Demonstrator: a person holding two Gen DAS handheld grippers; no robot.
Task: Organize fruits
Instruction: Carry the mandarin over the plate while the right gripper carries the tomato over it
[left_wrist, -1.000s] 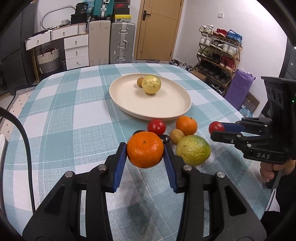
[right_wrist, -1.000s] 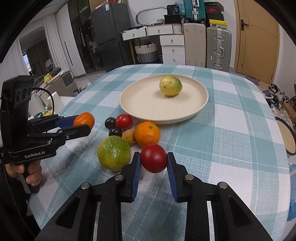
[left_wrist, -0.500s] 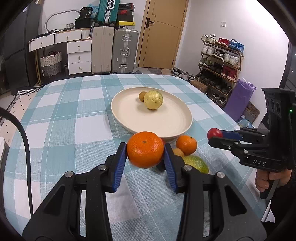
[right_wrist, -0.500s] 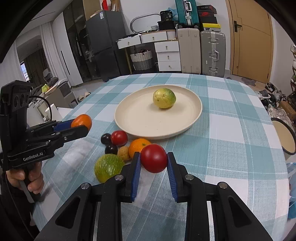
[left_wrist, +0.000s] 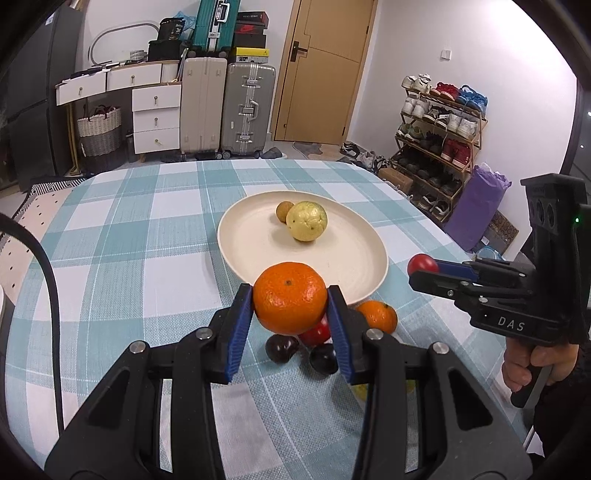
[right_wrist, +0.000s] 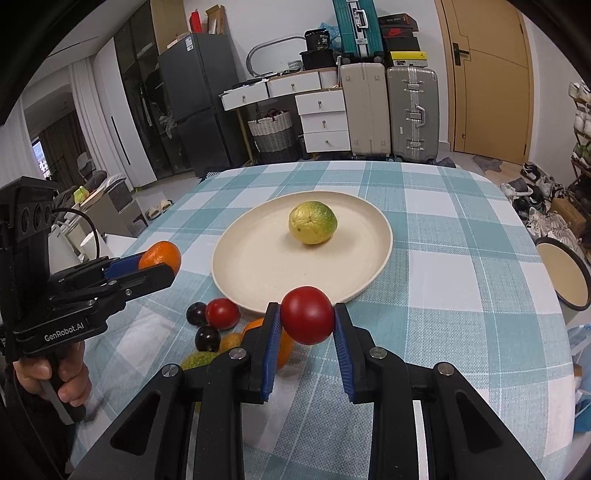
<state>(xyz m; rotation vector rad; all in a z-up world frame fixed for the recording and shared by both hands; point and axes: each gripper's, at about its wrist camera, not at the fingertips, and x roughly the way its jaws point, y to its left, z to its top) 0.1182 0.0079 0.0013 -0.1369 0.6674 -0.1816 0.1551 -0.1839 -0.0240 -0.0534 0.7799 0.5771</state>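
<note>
My left gripper (left_wrist: 290, 314) is shut on an orange mandarin (left_wrist: 290, 297), held above the table just short of the cream plate (left_wrist: 354, 258). My right gripper (right_wrist: 307, 325) is shut on a red tomato (right_wrist: 307, 314), raised near the plate's (right_wrist: 258, 266) front rim. On the plate lie a yellow-green citrus (left_wrist: 306, 220) and a small brown fruit (left_wrist: 284, 211). On the cloth before the plate rest a second mandarin (left_wrist: 376, 315), a red tomato (right_wrist: 222, 313), two dark plums (right_wrist: 195, 313) (right_wrist: 207, 338) and a green citrus (right_wrist: 199, 360), partly hidden by my fingers.
The round table has a teal checked cloth (left_wrist: 147, 258). A white enamel bowl (right_wrist: 565, 273) stands beyond the table's right edge. Suitcases (left_wrist: 247, 107), drawers, a basket and a shoe rack (left_wrist: 439, 125) line the room behind. A hand (right_wrist: 62, 373) holds the left gripper's handle.
Both grippers have risen and moved forward toward the plate with their fruit. The loose fruit on the cloth now sits lower in both views, partly behind the fingers.
</note>
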